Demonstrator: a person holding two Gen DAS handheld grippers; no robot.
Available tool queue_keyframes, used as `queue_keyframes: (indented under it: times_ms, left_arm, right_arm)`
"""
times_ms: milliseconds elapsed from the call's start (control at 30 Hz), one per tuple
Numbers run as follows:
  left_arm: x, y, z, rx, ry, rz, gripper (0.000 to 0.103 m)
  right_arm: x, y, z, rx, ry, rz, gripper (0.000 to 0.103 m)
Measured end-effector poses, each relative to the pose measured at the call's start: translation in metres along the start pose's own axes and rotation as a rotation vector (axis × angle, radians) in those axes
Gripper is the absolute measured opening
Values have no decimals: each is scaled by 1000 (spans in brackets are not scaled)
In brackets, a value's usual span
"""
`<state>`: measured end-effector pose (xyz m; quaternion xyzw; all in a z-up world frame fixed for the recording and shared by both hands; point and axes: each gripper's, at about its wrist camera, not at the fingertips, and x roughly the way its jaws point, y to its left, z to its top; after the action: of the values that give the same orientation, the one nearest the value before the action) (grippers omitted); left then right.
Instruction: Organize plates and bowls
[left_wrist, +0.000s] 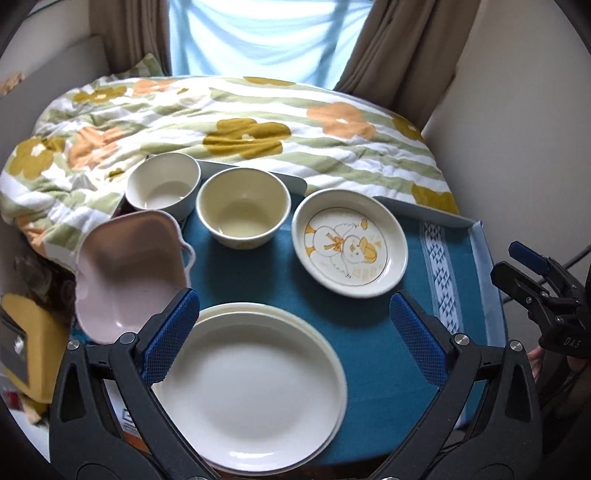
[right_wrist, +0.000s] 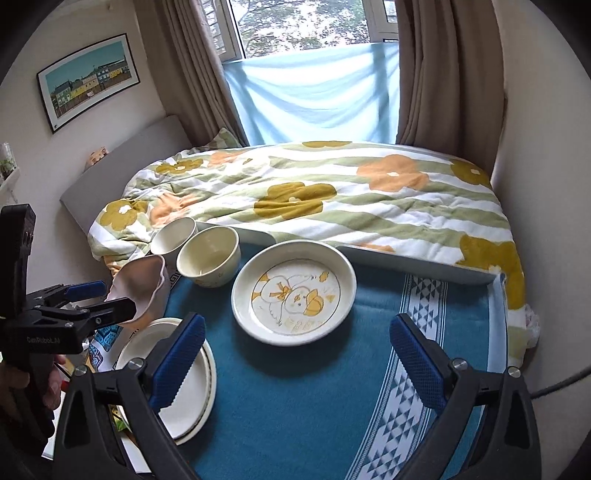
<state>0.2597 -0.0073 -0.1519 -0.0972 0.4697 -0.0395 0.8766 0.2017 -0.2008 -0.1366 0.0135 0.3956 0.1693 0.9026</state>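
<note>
A stack of white plates (left_wrist: 251, 395) lies on the teal cloth directly below my left gripper (left_wrist: 292, 297), which is open with nothing between its blue pads. A pink scalloped dish (left_wrist: 129, 273) sits tilted just left of its left finger. Behind stand a cream bowl (left_wrist: 243, 212) and a white bowl (left_wrist: 164, 184), side by side. A chick-patterned plate (right_wrist: 293, 291) lies beyond my right gripper (right_wrist: 297, 321), which is open and empty over the cloth. The white plates (right_wrist: 184, 380) partly hide behind its left finger. Each gripper shows at the edge of the other's view.
The teal cloth (right_wrist: 314, 406) with a white patterned band covers a small table with a grey raised rim (right_wrist: 424, 266). A bed with a floral duvet (right_wrist: 332, 199) lies right behind it. Clutter sits off the table's left edge (left_wrist: 29, 339). Walls close in on both sides.
</note>
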Motion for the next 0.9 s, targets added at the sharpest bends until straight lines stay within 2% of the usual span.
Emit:
queue_keyframes:
  times_ms: [100, 200, 300, 400, 467, 500, 633, 700, 767, 833, 900]
  left_arm:
    - [24, -10, 10, -67, 11, 25, 102]
    - [50, -15, 15, -142, 28, 17, 102]
    - [84, -18, 16, -200, 64, 22, 99]
    - [117, -16, 13, -246, 118, 25, 82]
    - [136, -13, 10, -264, 154, 33, 65]
    - [145, -11, 8, -275, 172, 37, 64]
    - [170, -6, 1, -309, 216, 42, 50]
    - [177, -5, -1, -317, 225, 40, 46]
    - [183, -5, -2, -319, 229, 40, 37]
    - [187, -5, -1, -319, 225, 41, 35]
    - [189, -6, 1, -317, 223, 44, 31]
  right_arm:
    - [20, -22, 24, -68, 57, 16, 99]
    - [47, -41, 41, -103, 107, 56, 99]
    - [88, -59, 46, -114, 206, 78, 99]
    - [127, -75, 42, -110, 287, 143, 99]
    - [145, -82, 38, -97, 311, 177, 99]
    - [153, -83, 36, -99, 317, 188, 97]
    - [181, -85, 32, -117, 355, 218, 66]
    - [192, -86, 30, -123, 373, 227, 54]
    - [201, -86, 29, -129, 386, 238, 48]
    - [208, -84, 30, -134, 392, 250, 32]
    - [213, -83, 30, -141, 401, 254, 28]
